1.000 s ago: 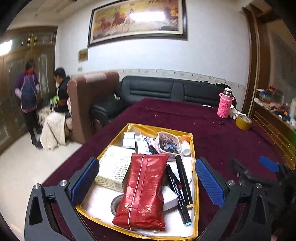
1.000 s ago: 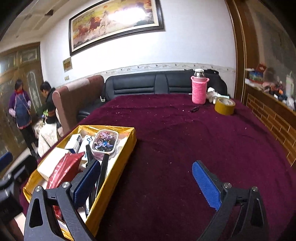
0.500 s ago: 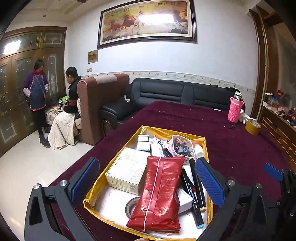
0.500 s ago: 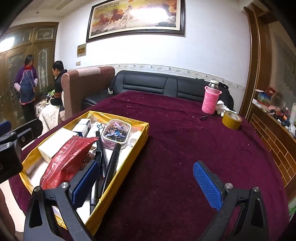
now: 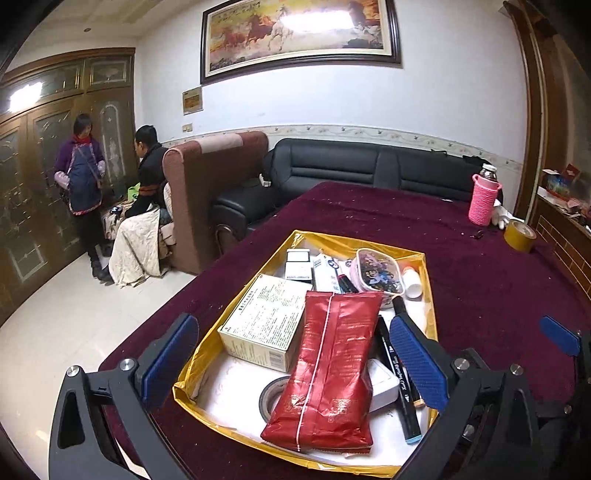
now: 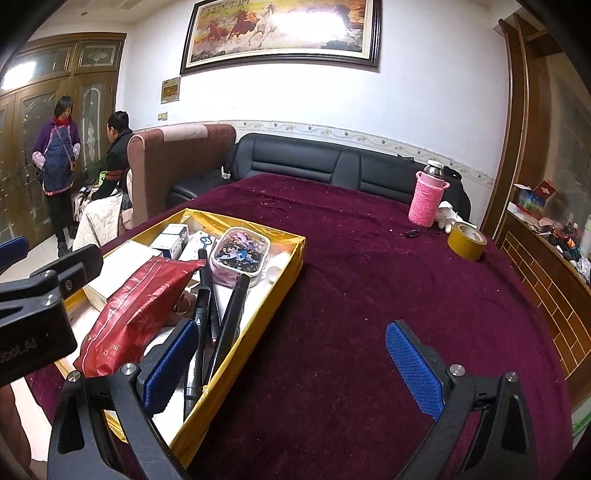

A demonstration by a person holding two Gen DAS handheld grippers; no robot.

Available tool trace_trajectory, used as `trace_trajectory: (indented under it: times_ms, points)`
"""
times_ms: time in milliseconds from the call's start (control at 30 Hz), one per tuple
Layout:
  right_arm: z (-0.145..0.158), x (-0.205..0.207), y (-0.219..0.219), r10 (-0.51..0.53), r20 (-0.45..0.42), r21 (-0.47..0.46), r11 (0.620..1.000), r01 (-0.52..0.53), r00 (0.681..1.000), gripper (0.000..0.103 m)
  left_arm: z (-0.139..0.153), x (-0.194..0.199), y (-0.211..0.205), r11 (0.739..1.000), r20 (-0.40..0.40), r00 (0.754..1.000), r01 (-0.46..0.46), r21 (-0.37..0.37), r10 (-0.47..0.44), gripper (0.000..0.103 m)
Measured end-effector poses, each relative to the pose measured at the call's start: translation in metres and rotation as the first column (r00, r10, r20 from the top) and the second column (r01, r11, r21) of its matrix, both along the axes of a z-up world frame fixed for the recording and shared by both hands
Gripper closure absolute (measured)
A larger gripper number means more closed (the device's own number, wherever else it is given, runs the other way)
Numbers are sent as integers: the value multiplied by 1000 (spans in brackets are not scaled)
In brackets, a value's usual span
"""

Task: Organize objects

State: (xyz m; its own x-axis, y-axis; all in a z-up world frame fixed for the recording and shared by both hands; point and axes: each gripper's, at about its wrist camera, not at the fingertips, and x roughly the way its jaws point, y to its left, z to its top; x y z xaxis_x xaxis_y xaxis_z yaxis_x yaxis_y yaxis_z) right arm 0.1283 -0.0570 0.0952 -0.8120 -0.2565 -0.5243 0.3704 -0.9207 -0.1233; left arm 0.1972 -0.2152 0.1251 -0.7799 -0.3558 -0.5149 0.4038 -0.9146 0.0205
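While both grippers hang over the near end of a table draped in a dark red cloth (image 6: 369,295), neither one holds anything. The left gripper (image 5: 291,354) has its blue-padded fingers spread wide, framing the near half of a yellow tray (image 5: 430,295) from above. The right gripper (image 6: 291,365) is spread just as wide; its left finger sits over the tray's right edge and its right finger over bare cloth.

Inside the tray, a red foil packet (image 5: 328,365) lies lengthwise on top of the other things, near the front. To its left rests a pale cardboard box (image 5: 264,328) printed with green text. A roll of dark tape (image 5: 271,397) shows partly from under the packet's near end, and a small white block (image 5: 382,382) sits at the packet's right. Two black markers (image 5: 400,380) lie along the tray's right side, one ending in a light blue cap. Farther back are small white cartons (image 5: 297,262), a pink lidded case with a cartoon picture (image 5: 378,275), and a small white bottle (image 5: 412,282) beside it.

At the far right of the table stand a flask in a pink knitted sleeve (image 6: 426,199) and, near it, a roll of yellow-brown tape (image 6: 466,242). Beyond the table are a black sofa (image 5: 369,173), a framed horse painting (image 5: 299,33) on the wall, and two people by the wooden doors at left.
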Motion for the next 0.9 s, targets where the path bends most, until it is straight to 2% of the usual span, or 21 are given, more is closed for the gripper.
trace_trajectory:
  times_ms: [133,333,600,900]
  points:
    - [-1,-1,0,-3,3,5,1000,3,1000,0,-5,-5,-6,999,47,998,-44,18,43,0]
    - [-4,-2,-2,-7,2,22,1000,7,1000,0,-16,-10,-14,993,86,996,-10,117,0,0]
    - [-8,-4,-4,-8,10,38,999,7,1000,0,-19,-12,-9,996,95,995,-4,88,-5,0]
    - [-11,-4,-8,-4,11,57,998,4,1000,0,-21,-14,-10,996,111,994,-11,91,1,0]
